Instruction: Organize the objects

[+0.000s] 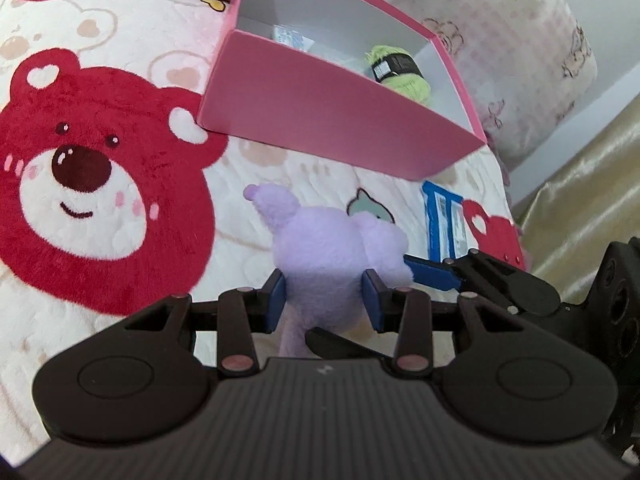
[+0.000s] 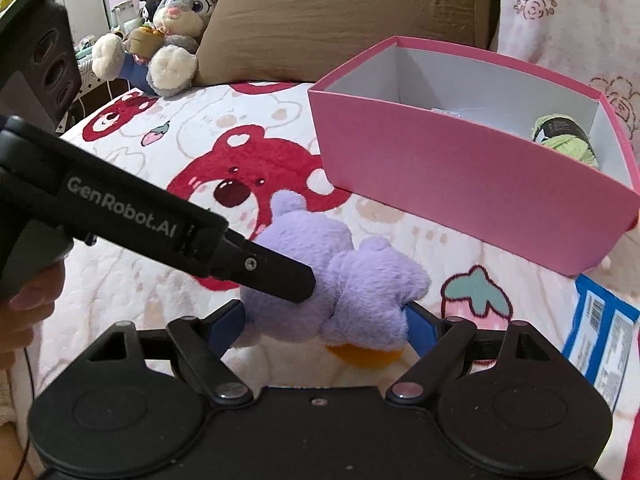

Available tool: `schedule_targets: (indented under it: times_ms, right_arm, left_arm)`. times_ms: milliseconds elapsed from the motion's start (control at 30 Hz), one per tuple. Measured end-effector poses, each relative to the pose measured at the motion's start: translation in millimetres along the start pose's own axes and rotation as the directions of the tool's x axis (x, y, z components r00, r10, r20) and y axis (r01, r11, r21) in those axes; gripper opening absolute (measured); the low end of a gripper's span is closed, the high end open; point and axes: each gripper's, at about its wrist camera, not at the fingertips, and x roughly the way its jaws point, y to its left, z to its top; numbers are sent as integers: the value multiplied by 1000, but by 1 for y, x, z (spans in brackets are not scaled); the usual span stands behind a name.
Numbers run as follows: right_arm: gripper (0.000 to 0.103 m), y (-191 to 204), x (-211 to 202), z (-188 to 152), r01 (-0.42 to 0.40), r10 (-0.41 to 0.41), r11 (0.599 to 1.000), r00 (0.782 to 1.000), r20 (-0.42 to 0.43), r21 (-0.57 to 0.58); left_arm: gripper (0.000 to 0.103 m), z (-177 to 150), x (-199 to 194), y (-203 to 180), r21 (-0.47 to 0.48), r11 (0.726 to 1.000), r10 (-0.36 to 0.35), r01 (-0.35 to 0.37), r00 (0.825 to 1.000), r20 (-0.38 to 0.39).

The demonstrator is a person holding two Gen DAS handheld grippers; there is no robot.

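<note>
A purple plush toy point(image 1: 320, 248) lies on the bear-print blanket, also in the right wrist view point(image 2: 340, 280). My left gripper point(image 1: 325, 296) is shut on its body. My right gripper point(image 2: 326, 320) grips the same toy from the other side, blue pads pressed into the fur; it enters the left wrist view from the right point(image 1: 430, 274). The left gripper reaches in from the left in the right wrist view point(image 2: 280, 276). A pink box point(image 1: 320, 120) stands beyond the toy, holding a green yarn ball point(image 1: 400, 70); the box point(image 2: 460, 184) and yarn point(image 2: 568, 140) also show in the right wrist view.
A blue-and-white packet point(image 1: 444, 220) lies right of the toy, also in the right wrist view point(image 2: 604, 328). A grey rabbit plush point(image 2: 176, 28) and brown pillow point(image 2: 340, 16) sit at the bed's head. A floral pillow point(image 1: 500, 40) lies behind the box.
</note>
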Motion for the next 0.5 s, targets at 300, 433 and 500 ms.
schedule_targets:
  times_ms: [300, 433, 500]
  right_arm:
    - [88, 19, -50, -1, 25, -26, 999, 999, 41, 28]
    - [88, 25, -74, 15, 48, -49, 999, 996, 77, 18]
    - [87, 25, -82, 24, 65, -67, 998, 995, 81, 22]
  left_arm:
    - [38, 6, -37, -26, 58, 997, -43, 45, 998, -44]
    - [38, 13, -56, -42, 89, 995, -52, 55, 998, -36]
    - [38, 17, -63, -52, 108, 993, -53, 56, 998, -30]
